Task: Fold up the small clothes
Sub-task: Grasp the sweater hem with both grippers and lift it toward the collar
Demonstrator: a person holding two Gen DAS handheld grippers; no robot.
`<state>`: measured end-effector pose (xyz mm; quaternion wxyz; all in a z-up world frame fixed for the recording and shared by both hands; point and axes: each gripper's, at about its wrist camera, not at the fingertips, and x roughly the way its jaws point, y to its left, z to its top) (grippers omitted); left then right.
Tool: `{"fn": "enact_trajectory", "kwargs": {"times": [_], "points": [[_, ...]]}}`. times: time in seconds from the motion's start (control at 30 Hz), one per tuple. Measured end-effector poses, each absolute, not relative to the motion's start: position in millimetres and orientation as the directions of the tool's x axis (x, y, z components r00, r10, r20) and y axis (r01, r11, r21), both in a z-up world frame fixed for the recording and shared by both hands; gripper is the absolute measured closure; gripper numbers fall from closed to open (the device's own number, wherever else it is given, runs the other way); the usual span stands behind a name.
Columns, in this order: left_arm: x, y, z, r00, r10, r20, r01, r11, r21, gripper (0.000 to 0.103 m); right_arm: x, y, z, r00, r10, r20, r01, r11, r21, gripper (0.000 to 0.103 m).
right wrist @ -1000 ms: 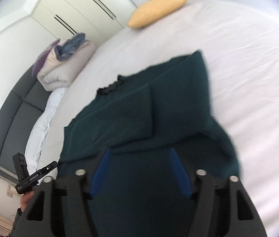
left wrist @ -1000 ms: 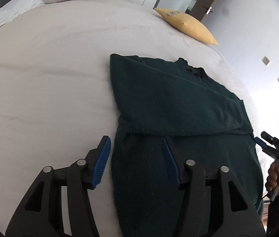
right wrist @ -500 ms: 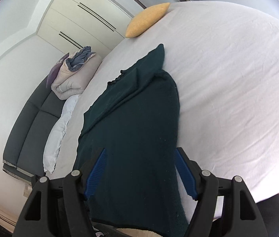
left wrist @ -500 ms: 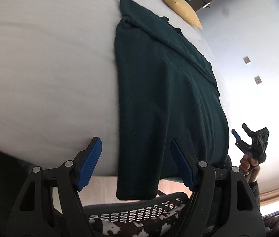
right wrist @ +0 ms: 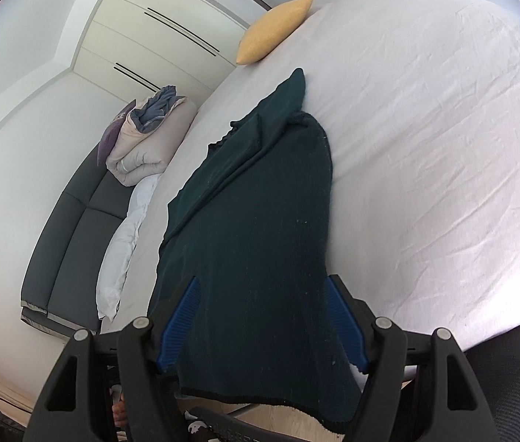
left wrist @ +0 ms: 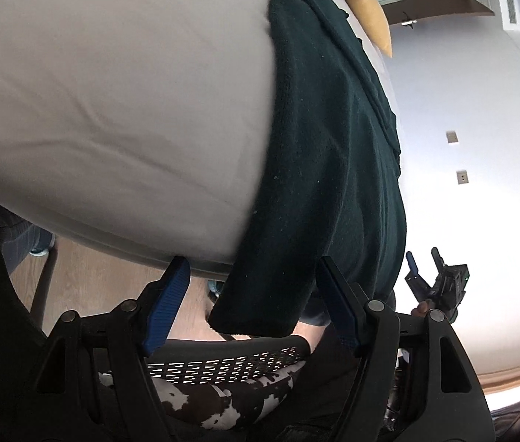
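Observation:
A dark green sweater (left wrist: 333, 147) lies lengthwise on the white bed (left wrist: 112, 92), collar far, sleeves folded in. Its hem hangs over the near edge. My left gripper (left wrist: 252, 261) is open just off that edge, level with the hanging left hem corner, and its blue pads stand clear of the cloth. My right gripper (right wrist: 263, 280) is open too, above the right part of the sweater (right wrist: 260, 202) near the hem, with no pad pressing on the fabric. In the left wrist view the right gripper (left wrist: 423, 256) shows beyond the sweater's right side, held in a hand.
A yellow pillow (right wrist: 274, 29) lies at the far end of the bed (right wrist: 425, 129). A folded duvet (right wrist: 145, 140) and a white pillow (right wrist: 123, 243) sit beside a dark sofa (right wrist: 75, 228). A black mesh chair (left wrist: 223, 359) stands below the near edge, over the wooden floor.
Both grippers have drawn back from over the sweater's middle to the near edge of the bed. The left one has sunk and rolled, so the hanging hem now shows.

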<state>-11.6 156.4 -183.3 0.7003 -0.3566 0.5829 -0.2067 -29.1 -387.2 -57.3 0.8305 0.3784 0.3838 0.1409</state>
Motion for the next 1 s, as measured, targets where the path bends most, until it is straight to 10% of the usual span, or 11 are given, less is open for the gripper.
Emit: {"fn": "enact_trajectory", "kwargs": {"times": [0.2,0.53,1.0], "points": [[-7,155,-192,0.204,-0.753,-0.625,-0.139,0.610,-0.780,0.070,-29,-383,-63,0.640,0.537,-0.550,0.060,0.678,0.733,0.031],[-8,165,-174,0.247,-0.770,-0.589,-0.126,0.577,-0.807,0.097,-46,-393,-65,0.582,0.500,-0.642,0.124,0.726,0.677,0.031],[-9,178,-139,0.345,-0.769,-0.538,-0.070,0.550,-0.832,0.098,-42,-389,-88,0.383,0.445,-0.809,0.209,0.812,0.545,0.035]]}}
